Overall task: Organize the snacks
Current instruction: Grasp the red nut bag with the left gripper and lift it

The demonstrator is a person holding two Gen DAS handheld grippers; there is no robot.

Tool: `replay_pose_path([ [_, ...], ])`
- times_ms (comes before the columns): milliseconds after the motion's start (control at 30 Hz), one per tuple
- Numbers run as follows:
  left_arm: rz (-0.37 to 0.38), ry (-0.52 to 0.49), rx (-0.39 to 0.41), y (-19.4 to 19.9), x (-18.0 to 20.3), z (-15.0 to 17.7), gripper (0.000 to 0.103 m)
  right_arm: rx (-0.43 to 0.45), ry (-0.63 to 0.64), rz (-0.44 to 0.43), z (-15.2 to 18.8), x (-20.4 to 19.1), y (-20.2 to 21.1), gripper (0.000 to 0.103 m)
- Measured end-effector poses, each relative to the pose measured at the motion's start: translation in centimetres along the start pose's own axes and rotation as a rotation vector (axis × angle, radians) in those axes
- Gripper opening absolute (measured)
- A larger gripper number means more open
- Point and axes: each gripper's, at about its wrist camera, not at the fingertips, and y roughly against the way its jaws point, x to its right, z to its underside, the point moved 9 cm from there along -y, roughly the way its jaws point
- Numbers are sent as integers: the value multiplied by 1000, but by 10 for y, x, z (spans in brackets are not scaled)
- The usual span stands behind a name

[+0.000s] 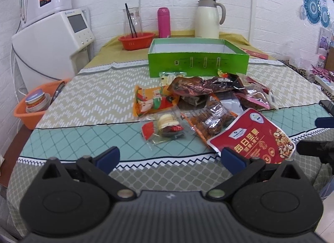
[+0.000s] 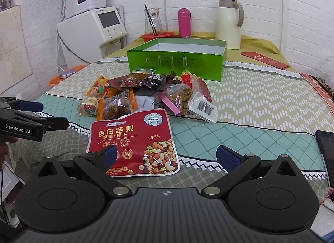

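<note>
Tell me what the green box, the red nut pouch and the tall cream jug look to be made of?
Green box: seemingly cardboard, with thin flat walls, sharp folded corners and a white lining.
Red nut pouch: glossy printed plastic film, probably; it lies limp and catches glare.
Cream jug: smooth painted shell, metal or plastic, I cannot tell which; its handle and lid are a duller grey-beige.

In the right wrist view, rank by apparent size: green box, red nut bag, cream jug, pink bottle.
1. green box
2. red nut bag, though its nearness to the camera inflates it
3. cream jug
4. pink bottle
</note>
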Motion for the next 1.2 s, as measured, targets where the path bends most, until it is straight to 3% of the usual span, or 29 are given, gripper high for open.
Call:
replay_pose_path([
  [133,172,45,-16,-1,11,-1,103,54,17,-78,-4,1,-4,103],
  [300,263,79,-14,-10,27,-5,103,46,53,-121,-6,10,-20,103],
  [367,339,81,-41,-15,35,-3,103,28,50,-139,-5,13,-27,103],
  [533,367,123,-151,-32,38,8,103,-17,-8,-281,-5,11,-35,103],
  [667,458,195,-211,-40,41,12,102,-58,-31,-294,-2,14,-41,103],
  [733,521,169,-213,-41,51,11,93,-65,-49,-303,-1,14,-42,103],
  [800,534,133,-195,-44,59,9,73,-71,-50,-315,-1,12,-44,101],
  [833,523,113,-185,-46,61,8,71,-71,-52,-322,-1,10,-46,85],
  [900,494,109,-174,-48,64,4,67,-58,-51,-305,-2,9,-50,77],
  [933,479,111,-167,-48,64,4,65,-54,-54,-290,-3,10,-51,63],
  [967,479,115,-158,-47,65,4,43,-54,-65,-273,-4,13,-52,51],
  [1000,467,128,-155,-45,63,5,34,-45,-73,-276,-6,14,-50,38],
  [1067,474,157,-143,-40,58,4,31,-26,-46,-247,-9,13,-42,12],
  [1200,488,187,-108,-26,50,-4,23,15,-20,-217,-15,13,-29,5],
])
